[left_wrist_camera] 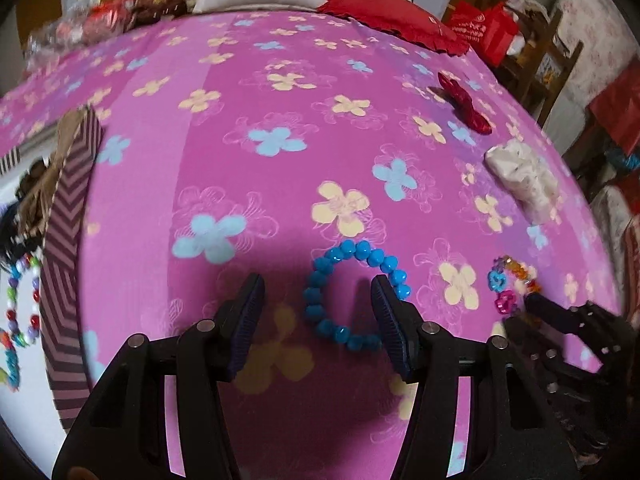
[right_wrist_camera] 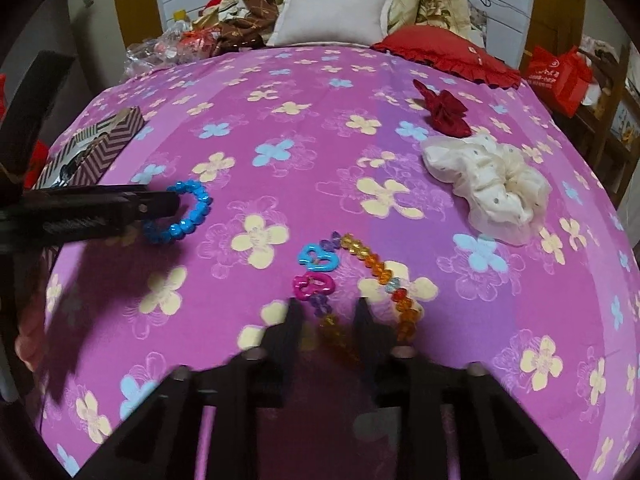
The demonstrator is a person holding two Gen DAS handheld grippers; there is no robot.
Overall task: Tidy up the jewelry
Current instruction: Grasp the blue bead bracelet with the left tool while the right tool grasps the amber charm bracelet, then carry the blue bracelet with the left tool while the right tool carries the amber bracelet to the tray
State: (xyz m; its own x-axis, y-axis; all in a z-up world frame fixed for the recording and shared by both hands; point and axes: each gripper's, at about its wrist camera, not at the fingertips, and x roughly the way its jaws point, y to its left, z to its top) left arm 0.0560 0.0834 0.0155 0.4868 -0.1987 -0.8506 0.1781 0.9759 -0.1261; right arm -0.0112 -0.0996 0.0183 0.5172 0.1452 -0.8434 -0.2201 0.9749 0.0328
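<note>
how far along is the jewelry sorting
Done: some bead strings already lie inside the striped box. In hand: the left gripper straddles the blue bracelet and the right gripper straddles the orange bracelet, neither lifted. Left: both bracelets, plus the white scrunchie and red scrunchie.

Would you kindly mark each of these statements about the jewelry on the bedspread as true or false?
1. The blue bead bracelet lies on the pink floral bedspread. True.
2. The cream scrunchie sits inside the striped box. False: it lies on the bedspread.
3. The right gripper straddles the orange bead bracelet. True.
4. The red bow is held by the left gripper. False: it lies far off, untouched.
</note>
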